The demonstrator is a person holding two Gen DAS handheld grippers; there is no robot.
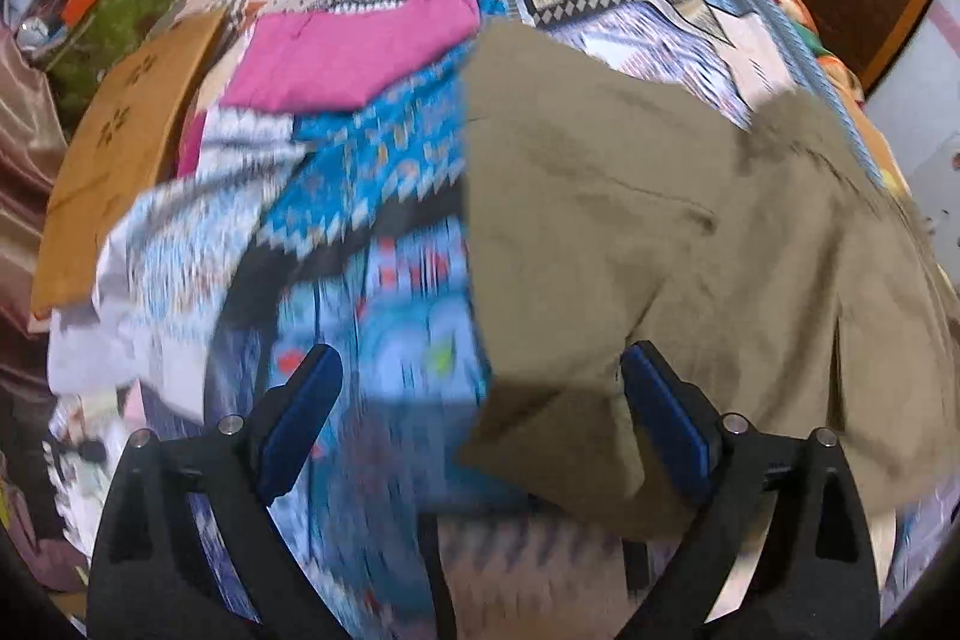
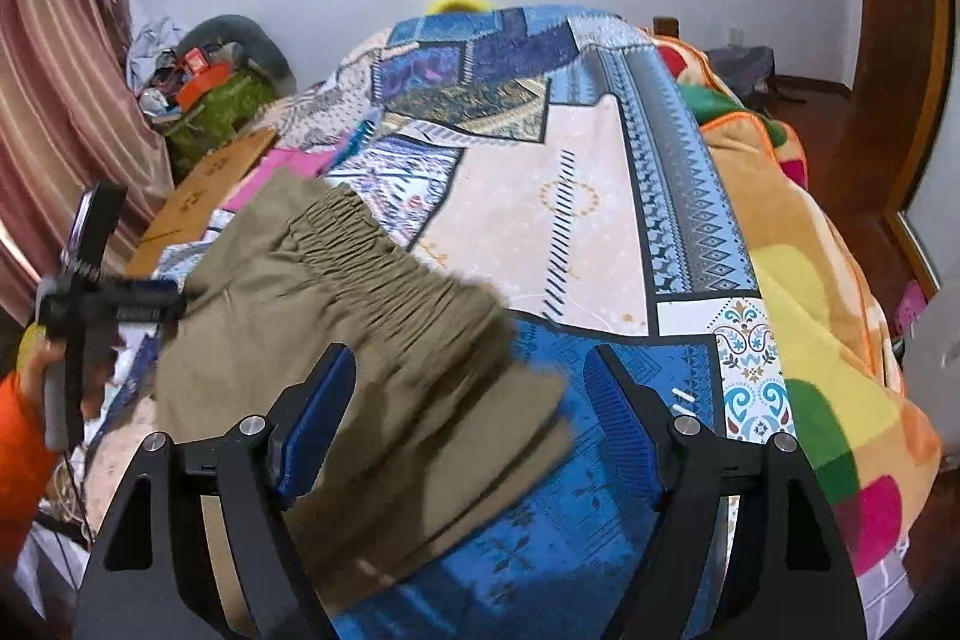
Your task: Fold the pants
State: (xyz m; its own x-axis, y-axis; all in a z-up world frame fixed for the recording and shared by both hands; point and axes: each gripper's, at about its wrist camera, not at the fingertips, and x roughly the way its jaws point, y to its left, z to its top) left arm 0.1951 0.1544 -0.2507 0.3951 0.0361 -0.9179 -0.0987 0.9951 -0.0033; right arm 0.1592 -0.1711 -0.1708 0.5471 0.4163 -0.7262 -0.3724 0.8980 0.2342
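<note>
Olive khaki pants (image 1: 660, 232) lie on a patchwork bed cover (image 1: 390, 172), on the right of the left wrist view. Their gathered elastic waistband (image 2: 384, 268) shows in the right wrist view. My left gripper (image 1: 480, 388) is open above the pants' near left corner, holding nothing. My right gripper (image 2: 471, 388) is open over the near waistband end of the pants (image 2: 384, 400), holding nothing. The left gripper (image 2: 120, 304) also shows at the left of the right wrist view, in a hand.
A pink garment (image 1: 360, 52) lies on the bed beyond the pants. A brown cardboard sheet (image 1: 114, 160) sits at the bed's left edge. A cluttered green box (image 2: 222, 100) stands by the curtain (image 2: 60, 100). A colourful blanket (image 2: 828, 340) is heaped on the right.
</note>
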